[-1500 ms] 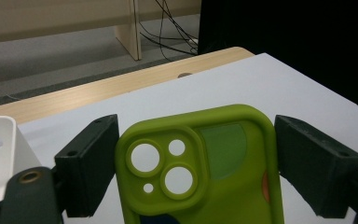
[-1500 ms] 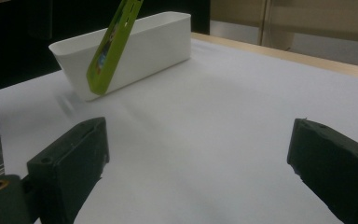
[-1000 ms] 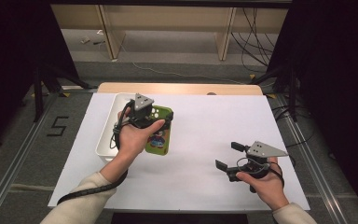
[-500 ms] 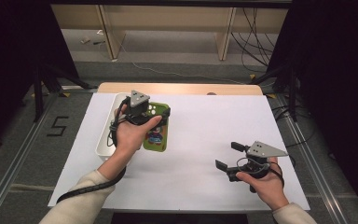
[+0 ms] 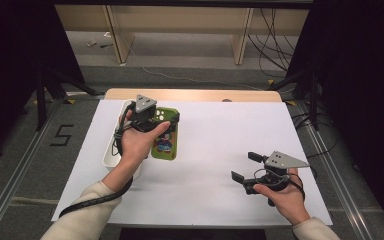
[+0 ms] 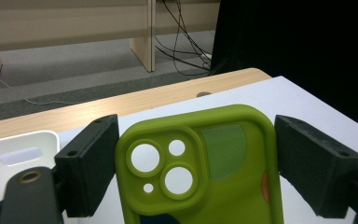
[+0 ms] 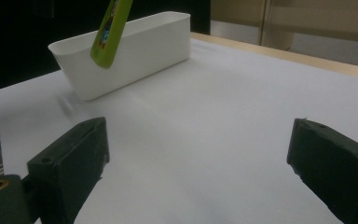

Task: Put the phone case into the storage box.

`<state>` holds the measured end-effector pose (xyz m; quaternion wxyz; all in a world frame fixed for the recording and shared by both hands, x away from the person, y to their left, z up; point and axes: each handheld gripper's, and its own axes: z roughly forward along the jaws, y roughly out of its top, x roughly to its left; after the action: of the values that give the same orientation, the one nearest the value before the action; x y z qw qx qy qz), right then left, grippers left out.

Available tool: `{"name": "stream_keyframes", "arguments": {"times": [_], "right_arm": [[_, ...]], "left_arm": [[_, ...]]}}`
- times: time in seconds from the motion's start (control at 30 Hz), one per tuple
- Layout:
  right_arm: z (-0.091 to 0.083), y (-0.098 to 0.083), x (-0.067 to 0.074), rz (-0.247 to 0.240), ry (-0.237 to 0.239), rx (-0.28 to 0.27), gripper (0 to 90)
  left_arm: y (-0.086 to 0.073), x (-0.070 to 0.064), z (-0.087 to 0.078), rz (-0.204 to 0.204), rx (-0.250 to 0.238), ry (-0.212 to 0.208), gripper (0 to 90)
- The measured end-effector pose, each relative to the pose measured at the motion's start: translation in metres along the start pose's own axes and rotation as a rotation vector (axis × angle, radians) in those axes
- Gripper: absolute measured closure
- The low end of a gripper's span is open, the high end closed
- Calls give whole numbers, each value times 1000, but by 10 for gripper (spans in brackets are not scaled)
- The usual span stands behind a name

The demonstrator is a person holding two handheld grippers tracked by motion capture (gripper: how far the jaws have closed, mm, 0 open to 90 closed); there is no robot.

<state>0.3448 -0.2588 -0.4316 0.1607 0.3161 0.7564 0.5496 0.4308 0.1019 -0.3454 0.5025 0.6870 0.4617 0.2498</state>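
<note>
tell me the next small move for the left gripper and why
Probably carry the green phone case sideways over the white bin and lower it in. The left gripper holds the case lifted off the table, beside the bin's open top; the right gripper hangs open, apart.

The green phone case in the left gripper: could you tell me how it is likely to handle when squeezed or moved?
The green phone case is a thin open shell, so probably light and somewhat flexible; it may bow if the left gripper squeezes hard. Its matte surface suggests decent grip. It hangs above the white bin, held by its edges, so it could twist.
</note>
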Motion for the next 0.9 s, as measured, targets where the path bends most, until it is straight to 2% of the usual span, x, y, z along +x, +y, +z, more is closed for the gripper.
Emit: {"name": "stream_keyframes", "arguments": {"times": [0.9], "right_arm": [[0,0,0,-2,0,0,67]], "left_arm": [[7,11,-3,-6,-17,22,163]]}}
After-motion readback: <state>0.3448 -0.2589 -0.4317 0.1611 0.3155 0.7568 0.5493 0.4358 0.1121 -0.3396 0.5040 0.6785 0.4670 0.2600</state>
